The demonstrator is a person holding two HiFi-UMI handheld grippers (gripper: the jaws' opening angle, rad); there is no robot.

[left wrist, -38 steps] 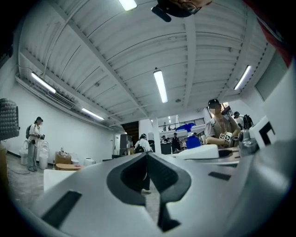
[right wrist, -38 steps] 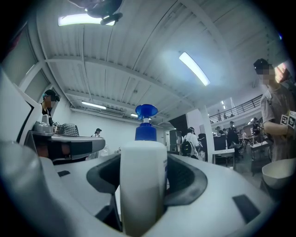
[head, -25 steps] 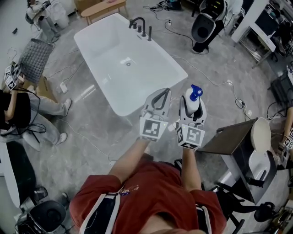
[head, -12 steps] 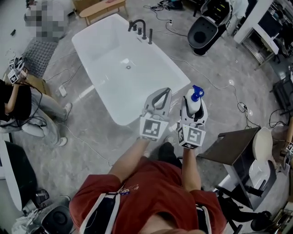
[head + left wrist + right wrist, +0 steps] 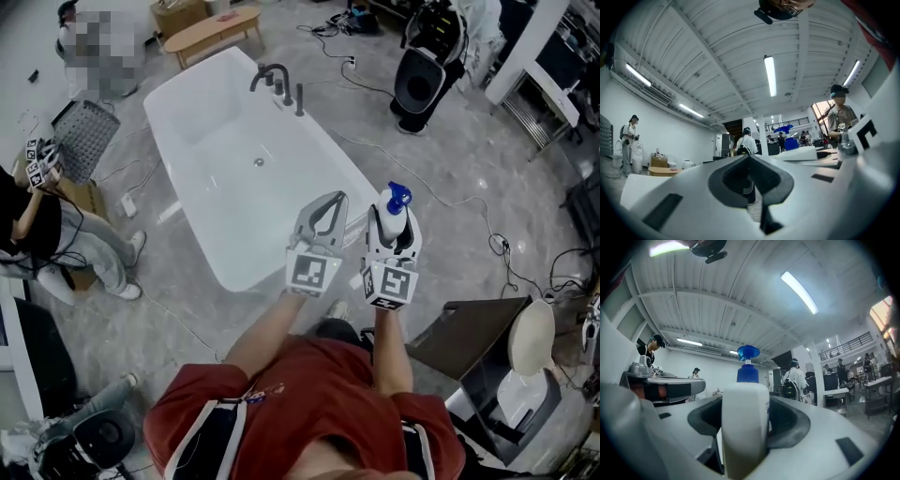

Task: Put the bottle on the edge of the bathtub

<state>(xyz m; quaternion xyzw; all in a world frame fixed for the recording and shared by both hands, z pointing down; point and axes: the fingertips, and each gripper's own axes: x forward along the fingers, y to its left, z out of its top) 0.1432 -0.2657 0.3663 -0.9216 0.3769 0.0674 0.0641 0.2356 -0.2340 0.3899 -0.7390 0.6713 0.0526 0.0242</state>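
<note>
The bottle (image 5: 392, 219), white with a blue pump top, stands upright between the jaws of the right hand-held gripper (image 5: 393, 231). The right gripper view shows both jaws closed against the bottle's sides, with the pump rising above them, and this grasp is the same as a second ago. The bottle is in the air, not on the bathtub (image 5: 176, 178). In the head view it shows just off the tub's near right corner, over the grey floor (image 5: 187, 323).

Just beside it, the left hand-held gripper (image 5: 330, 202) is clenched with nothing in it. Its jaw tips meet in its own view. In the head view it overlaps the tub's near end.

A second ago the tub lay higher in the head view, and its near rim was well clear of both hand-held grippers. Now the tub reaches further down the frame, so its near end shows under the left one and close to the bottle. The two hand-held grippers stand side by side as before.

The dark faucet (image 5: 272, 77) is on the tub's far rim. The dark surface (image 5: 469, 330) to the right has slid lower in the frame. A person (image 5: 42, 234) sits on the floor at the left, as earlier.
</note>
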